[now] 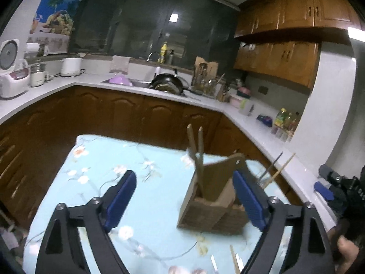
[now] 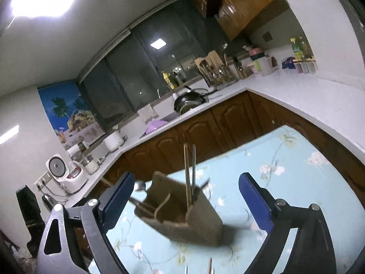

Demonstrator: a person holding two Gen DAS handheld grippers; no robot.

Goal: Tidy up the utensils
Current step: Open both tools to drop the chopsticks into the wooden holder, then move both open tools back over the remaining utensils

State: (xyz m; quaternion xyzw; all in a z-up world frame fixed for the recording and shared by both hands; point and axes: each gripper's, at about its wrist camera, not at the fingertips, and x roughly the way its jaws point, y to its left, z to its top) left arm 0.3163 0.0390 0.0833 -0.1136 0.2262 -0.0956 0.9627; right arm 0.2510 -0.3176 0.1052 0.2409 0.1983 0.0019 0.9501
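Note:
A brown wooden utensil holder (image 1: 212,201) stands on the light-blue floral table (image 1: 102,182). Two chopsticks (image 1: 196,150) stand upright in its left compartment; more utensil handles (image 1: 277,169) stick out to its right. My left gripper (image 1: 184,194) is open and empty, with the holder just inside its right finger. In the right wrist view the holder (image 2: 182,214) sits between the fingers of my right gripper (image 2: 189,196), which is open and empty above it. The chopsticks (image 2: 190,171) stand in it. Loose utensil tips (image 1: 235,260) lie at the table's near edge.
A white L-shaped counter (image 1: 136,86) with brown cabinets runs behind the table. It holds a rice cooker (image 1: 11,68), a sink with a black wok (image 1: 168,82), a utensil rack (image 1: 205,75) and bottles (image 1: 282,118). The other gripper (image 1: 337,189) shows at the right edge.

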